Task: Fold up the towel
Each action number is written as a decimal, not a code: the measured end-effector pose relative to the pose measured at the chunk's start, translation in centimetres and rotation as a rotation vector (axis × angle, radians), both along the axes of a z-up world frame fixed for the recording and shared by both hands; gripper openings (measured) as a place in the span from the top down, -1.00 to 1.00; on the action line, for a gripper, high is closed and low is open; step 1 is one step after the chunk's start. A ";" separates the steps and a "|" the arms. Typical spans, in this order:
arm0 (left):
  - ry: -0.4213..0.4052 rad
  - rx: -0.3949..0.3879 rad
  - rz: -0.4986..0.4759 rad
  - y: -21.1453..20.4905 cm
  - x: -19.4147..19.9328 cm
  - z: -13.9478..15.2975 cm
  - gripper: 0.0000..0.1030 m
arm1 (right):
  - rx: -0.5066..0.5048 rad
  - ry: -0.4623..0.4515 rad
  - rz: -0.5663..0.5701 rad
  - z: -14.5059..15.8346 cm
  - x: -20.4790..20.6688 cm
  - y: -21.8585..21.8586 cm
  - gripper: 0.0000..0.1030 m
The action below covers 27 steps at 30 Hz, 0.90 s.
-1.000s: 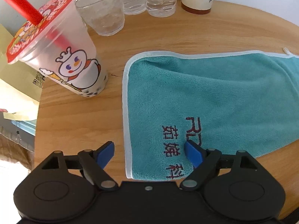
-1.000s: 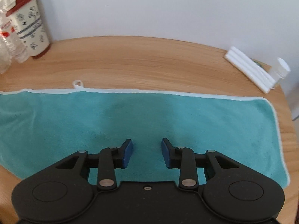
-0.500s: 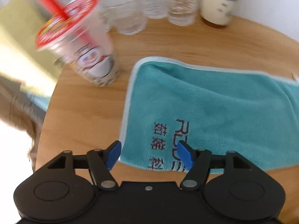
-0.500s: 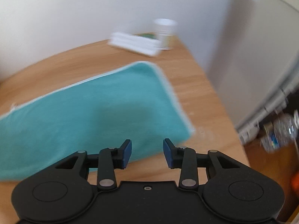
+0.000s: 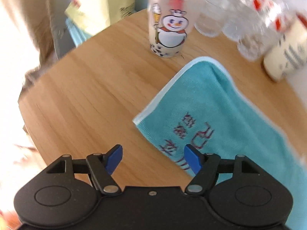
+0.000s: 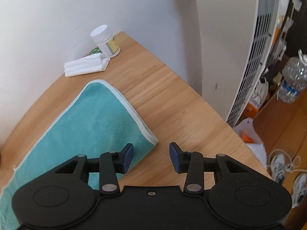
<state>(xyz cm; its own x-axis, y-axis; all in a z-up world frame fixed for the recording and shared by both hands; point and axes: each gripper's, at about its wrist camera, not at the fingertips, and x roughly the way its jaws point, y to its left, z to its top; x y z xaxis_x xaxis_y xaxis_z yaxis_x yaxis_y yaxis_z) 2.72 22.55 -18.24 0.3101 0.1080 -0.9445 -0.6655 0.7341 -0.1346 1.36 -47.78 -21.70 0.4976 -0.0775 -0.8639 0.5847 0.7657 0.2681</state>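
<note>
A teal towel [image 5: 214, 113] with a pale hem and dark red embroidered lettering lies flat on the round wooden table [image 5: 92, 99]. In the left wrist view my left gripper [image 5: 153, 158] stands open just short of the towel's near left corner, its right fingertip over the lettering. The right wrist view shows the towel's other end [image 6: 92, 122]. My right gripper [image 6: 151, 157] is open beside the near right corner of the towel, the left fingertip over the cloth and the right one over bare wood. Neither gripper holds anything.
A snowman-printed drink cup [image 5: 168, 19], clear glasses and bottles [image 5: 243, 19] and a patterned cup [image 5: 285, 53] stand behind the towel's left end. Folded white tissues [image 6: 86, 67] and a white pill bottle [image 6: 104, 40] sit by the wall. The table edge [image 6: 247, 143] drops off to the right.
Both grippers have swung outward, the left toward the towel's left corner, the right toward its right corner. Both stay open. The towel has not moved.
</note>
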 end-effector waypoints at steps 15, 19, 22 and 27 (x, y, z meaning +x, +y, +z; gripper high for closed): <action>-0.169 -0.085 0.278 1.4 -1.9 -1.1 -0.41 | 0.144 -0.116 -0.105 -0.9 -1.0 0.0 0.10; -0.207 -0.106 0.304 1.3 -1.4 -1.3 -0.41 | 0.235 -0.175 -0.185 -1.4 -1.9 -1.0 0.11; -0.214 -0.104 0.297 0.9 -0.7 -1.4 -0.40 | 0.251 -0.184 -0.205 -1.5 -1.8 -1.1 0.11; -0.222 -0.095 0.299 0.6 -0.3 -1.4 -0.17 | 0.249 -0.197 -0.229 -1.6 -1.5 -0.9 0.18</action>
<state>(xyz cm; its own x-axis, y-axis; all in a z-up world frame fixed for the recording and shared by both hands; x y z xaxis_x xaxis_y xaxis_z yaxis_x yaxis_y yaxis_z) 2.38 23.12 -19.68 0.4763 0.1395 -0.8682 -0.7955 0.4890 -0.3579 -0.10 -48.71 -23.28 0.6496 -0.0064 -0.7603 0.6522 0.5186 0.5529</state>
